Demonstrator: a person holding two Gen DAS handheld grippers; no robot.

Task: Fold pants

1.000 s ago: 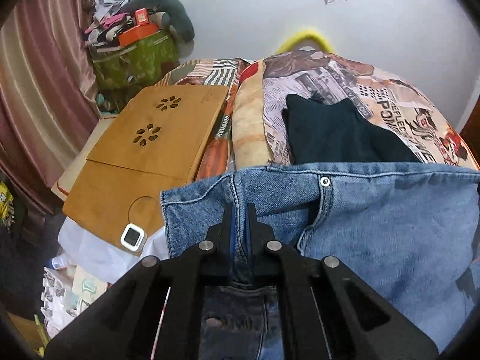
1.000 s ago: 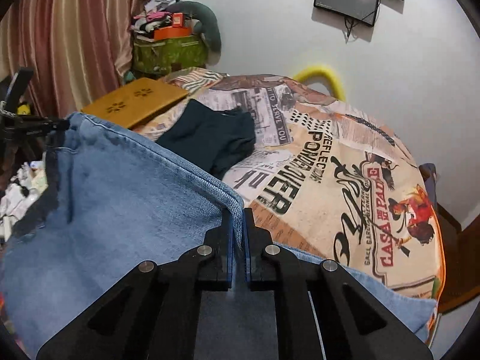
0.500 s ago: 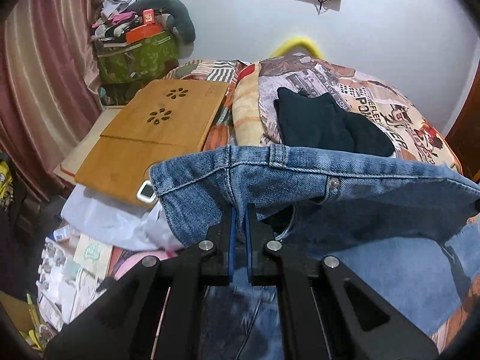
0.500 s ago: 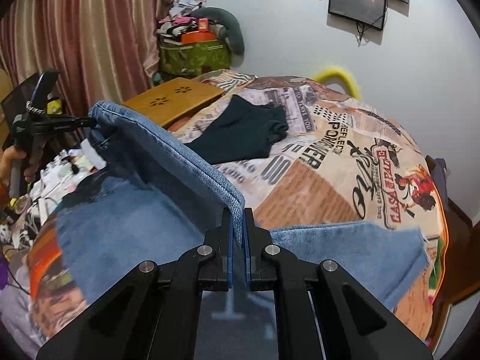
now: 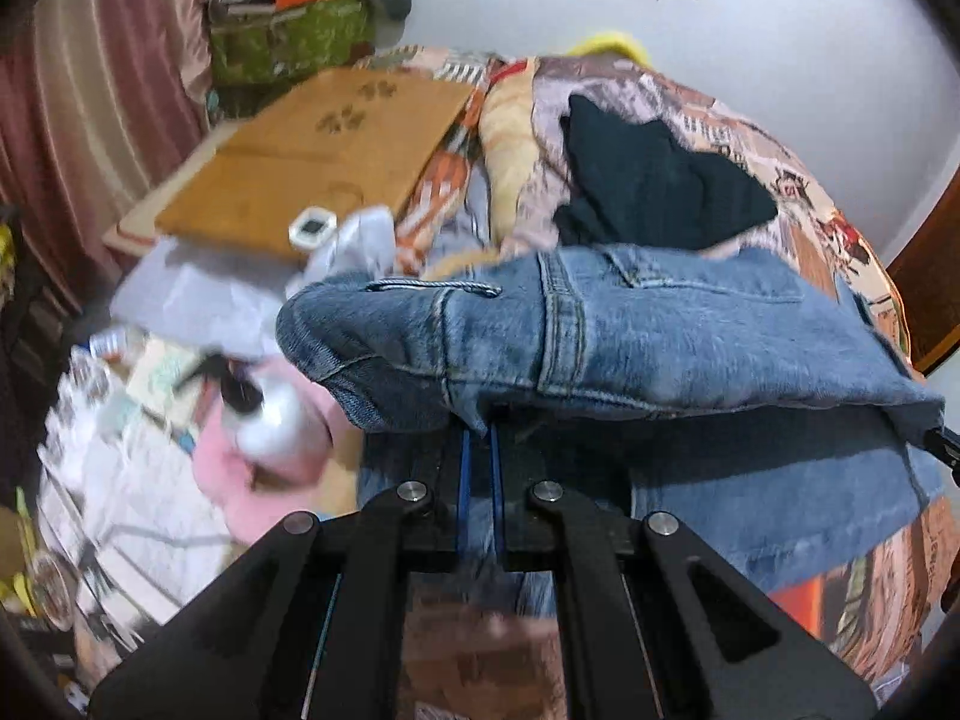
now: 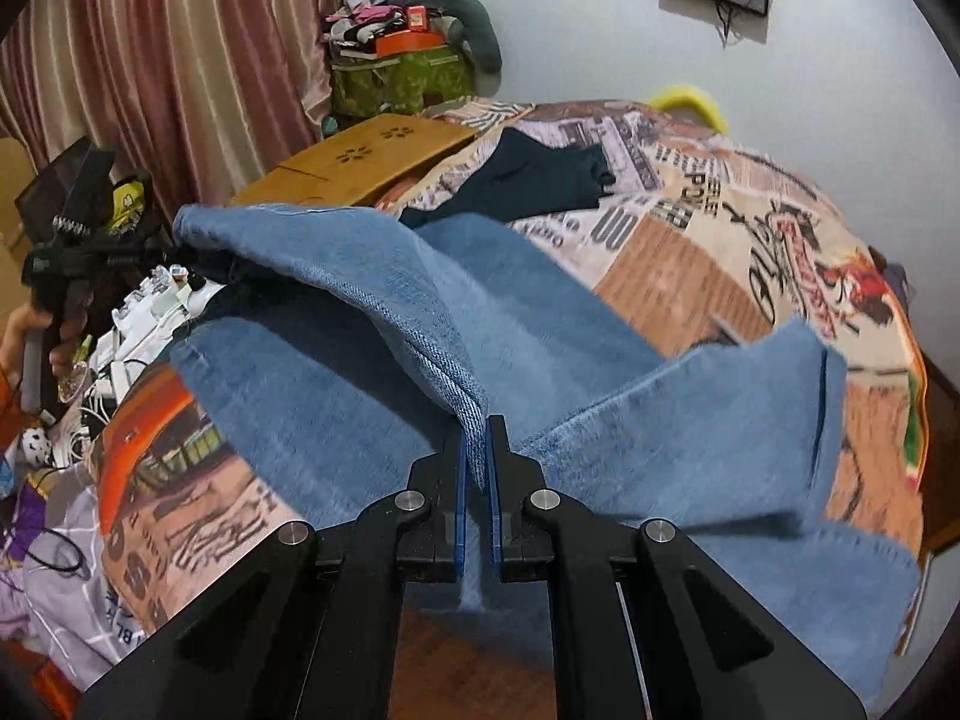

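Note:
Blue denim jeans [image 5: 630, 336] hang stretched between my two grippers over a bed with a printed cover [image 6: 750, 228]. My left gripper [image 5: 477, 438] is shut on the waistband end, which drapes over its fingertips. A seamed edge of the jeans [image 6: 372, 276] is pinched in my shut right gripper [image 6: 477, 432]. The lifted layer arches over a lower layer of denim [image 6: 312, 396] that lies on the bed. In the right wrist view the left gripper [image 6: 78, 252] shows at the far left, held by a hand [image 6: 36, 336].
A dark folded garment [image 6: 534, 174] lies on the bed beyond the jeans. A wooden lap desk [image 5: 312, 162] sits to the left, a green bag [image 6: 402, 81] behind it. Clutter and cables [image 6: 90, 396] lie along the bed's left side. Striped curtains [image 6: 156, 60] hang at the left.
Both grippers have drawn back toward the near side of the bed, carrying the gripped jeans edge with them. The denim now folds over its own lower layer, and more bed cover shows beyond.

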